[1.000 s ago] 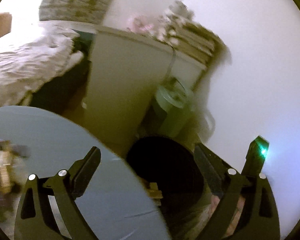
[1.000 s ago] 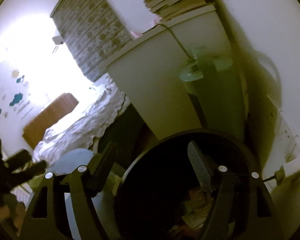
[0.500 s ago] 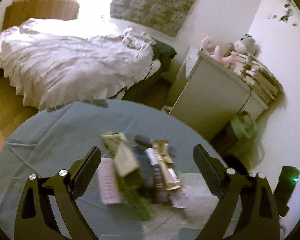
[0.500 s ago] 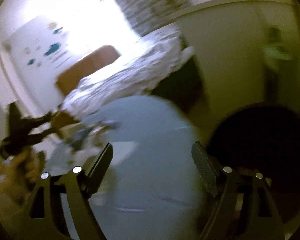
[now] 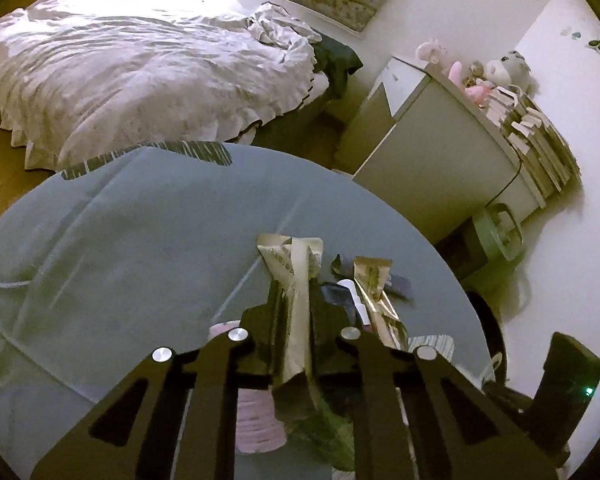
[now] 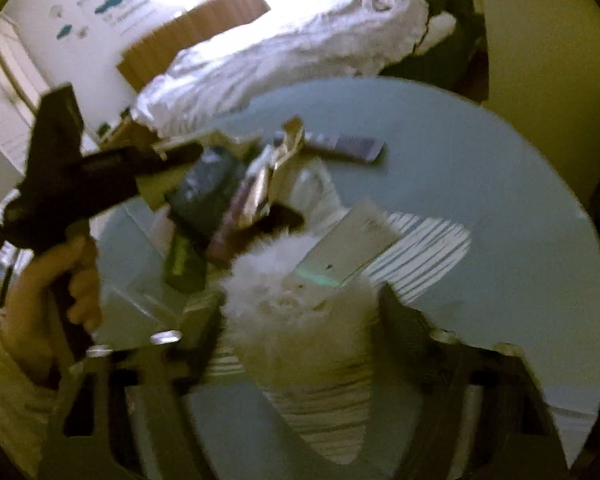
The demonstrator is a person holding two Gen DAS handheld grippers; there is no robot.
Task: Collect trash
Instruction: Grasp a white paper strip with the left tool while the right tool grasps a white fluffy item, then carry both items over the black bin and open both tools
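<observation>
The crumpled tan paper wrapper (image 5: pixel 296 312) lies with its long axis running away from the left-wrist camera, its flared, torn end pointing toward the far edge of the round grey-blue tabletop (image 5: pixel 140 232) and its narrow end back between the arms of the left tool (image 5: pixel 294 292). That tool's jaws have just been closing and now stand nearly together, pinching the wrapper along its length. Just right of it, toward the tabletop's right edge, lies a gold foil wrapper (image 5: pixel 374 292), its long axis roughly parallel and leaning a little to the right, beside a white strip and some dark scraps; a pink ribbed piece (image 5: pixel 256 420) shows beneath the left tool's arms. In the right-wrist view, which is blurred, the same heap of trash (image 6: pixel 236 196) sits near the middle of the tabletop, with a long purple packet (image 6: pixel 340 146) lying crosswise at its far side. Nearer the camera a fluffy white wad (image 6: pixel 296 312) sits on a striped cloth, between the fingers of the right tool (image 6: pixel 300 320), whose jaws have just been closing; the blur hides whether the pads press on it. A hand (image 6: pixel 48 304) at the left of that view grips the handle of the left tool. Beyond the tabletop are a bed (image 5: pixel 140 72) with rumpled white covers and a pale cabinet (image 5: pixel 440 152).
</observation>
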